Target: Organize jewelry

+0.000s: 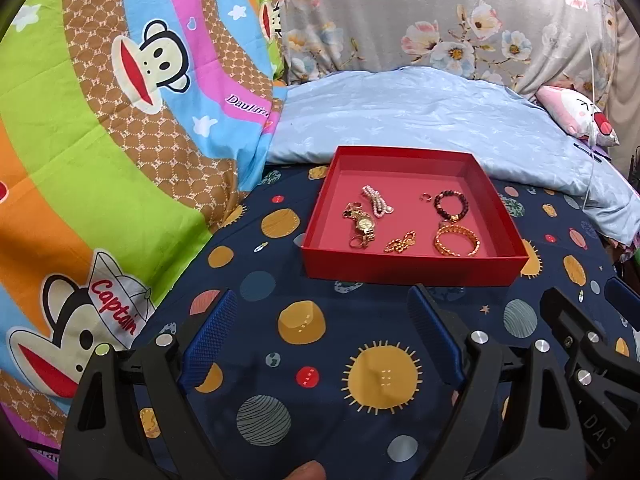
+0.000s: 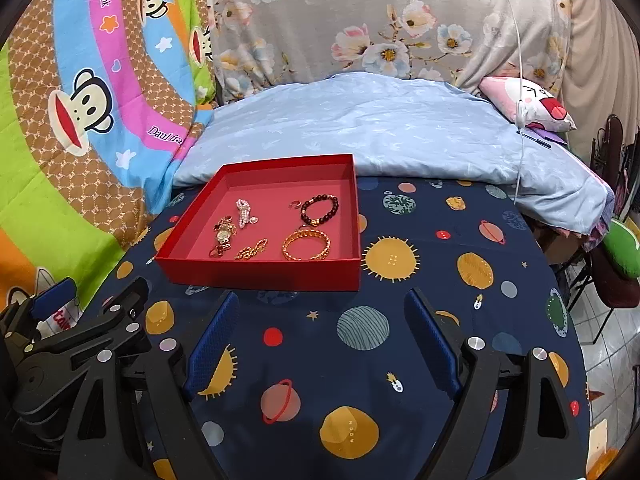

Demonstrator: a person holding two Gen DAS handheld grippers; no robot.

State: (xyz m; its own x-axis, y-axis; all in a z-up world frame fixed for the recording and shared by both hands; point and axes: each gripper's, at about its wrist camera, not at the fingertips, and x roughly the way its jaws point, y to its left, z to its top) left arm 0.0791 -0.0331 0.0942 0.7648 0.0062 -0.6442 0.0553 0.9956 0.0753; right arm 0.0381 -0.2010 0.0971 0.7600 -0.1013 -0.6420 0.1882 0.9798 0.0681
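1. Both grippers hang wide apart and empty above the cloth: the left gripper and right gripper each show blue pads spread with nothing between them, a stance that suits either a start or a finish.

2. Side by side they face the same way; the right gripper's black frame shows at the edge of the left view, and the left one's at the edge of the right view, so neither blocks the other's path to the box.

3. Beneath them lies a navy planet-print cloth, bare of jewelry in both views.

4. Just ahead sits the red box, open-topped and low-walled, likely so pieces can be dropped in from above.

5. Inside, all visible jewelry rests apart on the floor: a gold watch at left, a pearl bracelet behind it, a gold chain in the middle, a gold bangle at front right, a dark bead bracelet behind that, and a small ring beside the beads.

6. Spacing between pieces appears deliberate, keeping chains from tangling; judged from this, sorting looks finished or nearly so.

7. Beyond the box lie a blue pillow and cartoon bedding.
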